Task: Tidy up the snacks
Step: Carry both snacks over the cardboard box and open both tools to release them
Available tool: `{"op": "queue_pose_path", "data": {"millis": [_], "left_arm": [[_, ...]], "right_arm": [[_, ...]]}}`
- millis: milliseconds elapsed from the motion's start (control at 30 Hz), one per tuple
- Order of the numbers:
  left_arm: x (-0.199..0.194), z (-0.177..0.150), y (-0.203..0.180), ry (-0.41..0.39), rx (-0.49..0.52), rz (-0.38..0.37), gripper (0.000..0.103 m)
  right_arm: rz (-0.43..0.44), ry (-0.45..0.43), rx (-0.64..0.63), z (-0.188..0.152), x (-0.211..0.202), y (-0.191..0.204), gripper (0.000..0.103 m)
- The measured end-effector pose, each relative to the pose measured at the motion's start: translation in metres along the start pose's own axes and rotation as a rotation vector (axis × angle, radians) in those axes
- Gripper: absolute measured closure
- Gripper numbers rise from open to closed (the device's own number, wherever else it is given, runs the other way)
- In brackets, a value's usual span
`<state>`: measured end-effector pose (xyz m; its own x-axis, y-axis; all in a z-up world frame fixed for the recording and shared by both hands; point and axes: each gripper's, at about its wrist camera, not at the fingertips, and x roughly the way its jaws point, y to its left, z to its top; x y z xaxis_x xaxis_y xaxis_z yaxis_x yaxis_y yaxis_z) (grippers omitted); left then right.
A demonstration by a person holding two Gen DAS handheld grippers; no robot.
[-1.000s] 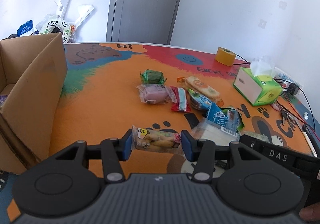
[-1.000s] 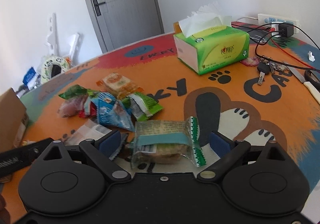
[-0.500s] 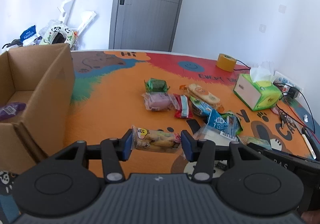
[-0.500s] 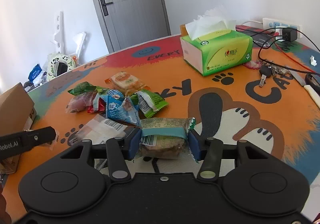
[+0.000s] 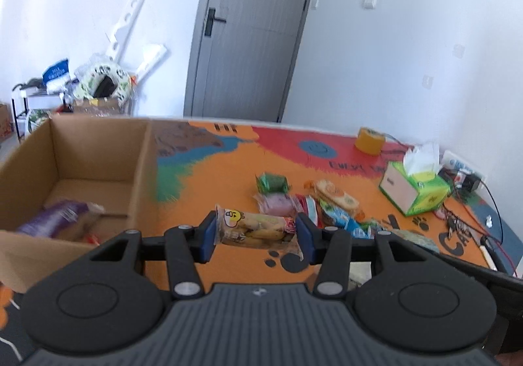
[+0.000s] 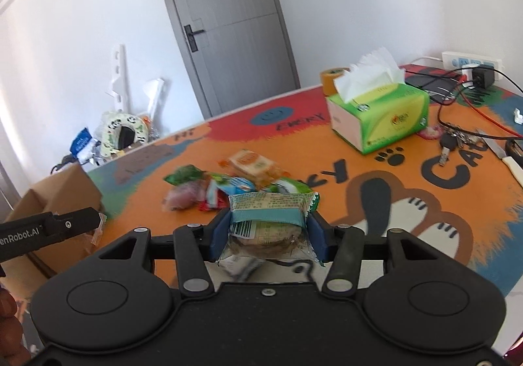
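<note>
The cardboard box (image 5: 98, 150) is the big landmark here. It sits open at the left edge of the bright cartoon table mat (image 5: 212, 176), w/ a purple packet (image 5: 62, 214) lying inside on its floor (blurry, so no words can be read on it).

To the right of the box, well apart from it, is a loose pile of snacks (image 5: 307, 202): a green packet, a pink one, a red one, a blue one and an orange biscuit pack, all touching or just beside each other. Farther right from the box stands a green tissue box (image 5: 415, 189), and behind that a roll of yellow tape (image 5: 369, 140). Keys, wires and a power strip lie past the tissue box.

The left gripper (image 5: 256, 232) is squeezed tight on a yellow cake packet (image 5: 258, 228), held up in the air just right of the box's near corner. The packet's long side runs across, pad to pad, w/ a little cartoon face at its left end.

The right gripper (image 6: 268, 235) is squeezed on a round cookie packet (image 6: 271, 225), w/ a teal band and a barcode facing up. It is held above the mat, near the snack pile. Its long side runs away from the camera.

Writing: the mat shows "HI" and "EVERY". The left gripper's side reads "enRobot.AI" in the right wrist view.
</note>
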<state>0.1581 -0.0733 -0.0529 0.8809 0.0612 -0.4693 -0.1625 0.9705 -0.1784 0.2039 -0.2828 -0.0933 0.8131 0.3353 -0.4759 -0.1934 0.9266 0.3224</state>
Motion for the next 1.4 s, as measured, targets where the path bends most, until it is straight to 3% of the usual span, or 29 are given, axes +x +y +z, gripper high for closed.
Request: {"op": "queue_pose_path", "data": {"millis": [800, 1400], "left_arm": [[-0.047, 0.031, 0.068, -0.118, -0.064, 0.061, 0.054], [-0.039, 0.034, 0.139, -0.104, -0.156, 0.143, 0.054]], "right_arm": [[0.132, -0.043, -0.102, 0.008, -0.011, 0.091, 0.052], [0.197, -0.027, -0.147, 0.010, 0.013, 0.155, 0.052]]}}
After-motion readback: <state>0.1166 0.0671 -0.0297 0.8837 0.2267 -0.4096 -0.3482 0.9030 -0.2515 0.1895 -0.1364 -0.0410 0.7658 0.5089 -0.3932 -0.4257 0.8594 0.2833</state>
